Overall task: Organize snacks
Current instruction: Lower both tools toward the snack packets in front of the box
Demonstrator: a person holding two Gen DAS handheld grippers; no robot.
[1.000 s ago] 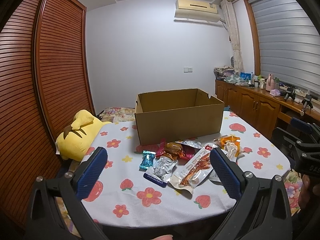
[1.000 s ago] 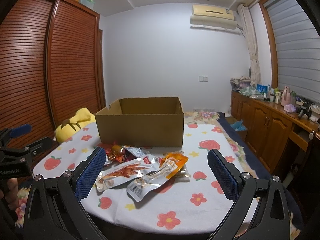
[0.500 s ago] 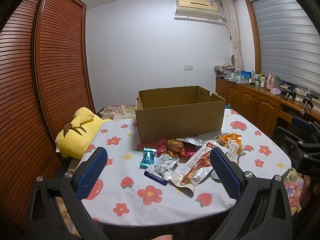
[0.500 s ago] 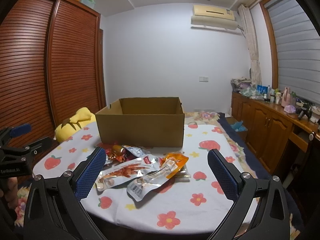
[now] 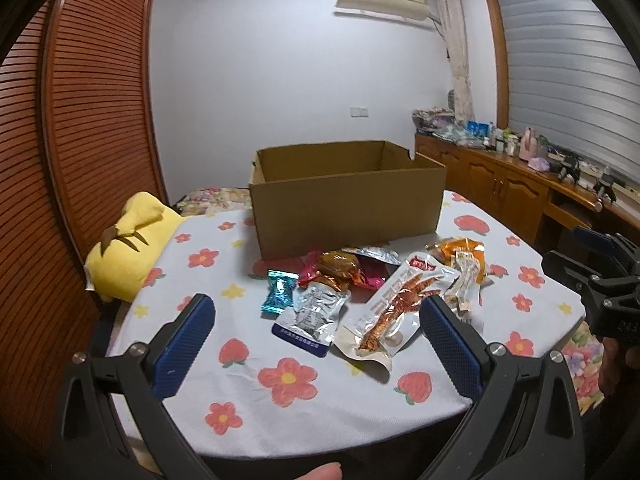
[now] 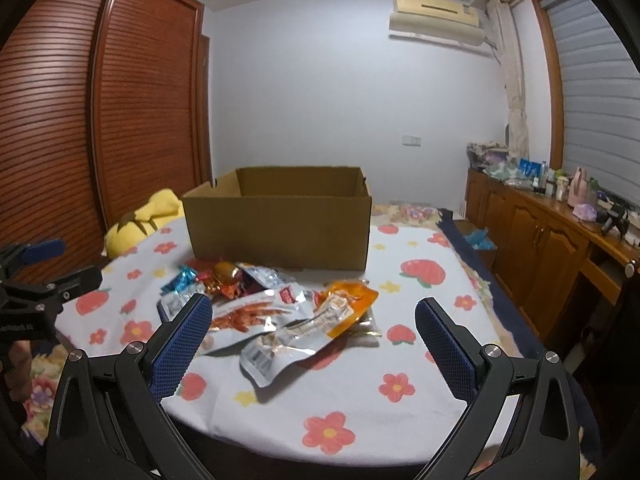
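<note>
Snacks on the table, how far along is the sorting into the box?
Nothing looks done: what shows of the cardboard box interior is bare, though its floor is hidden. Nothing is in hand; the left tool and right tool are open, short of the pile. Still left: the chicken-foot pack, silver pouch, blue candy and the rest.

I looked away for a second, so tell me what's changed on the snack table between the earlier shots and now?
Both the left gripper and the right gripper have moved in toward the snack packets and tipped downward, so the table fills more of each view. Neither has grasped anything; both are open as before. The packets and the cardboard box lie where they were, and no packet is seen in the box.
</note>
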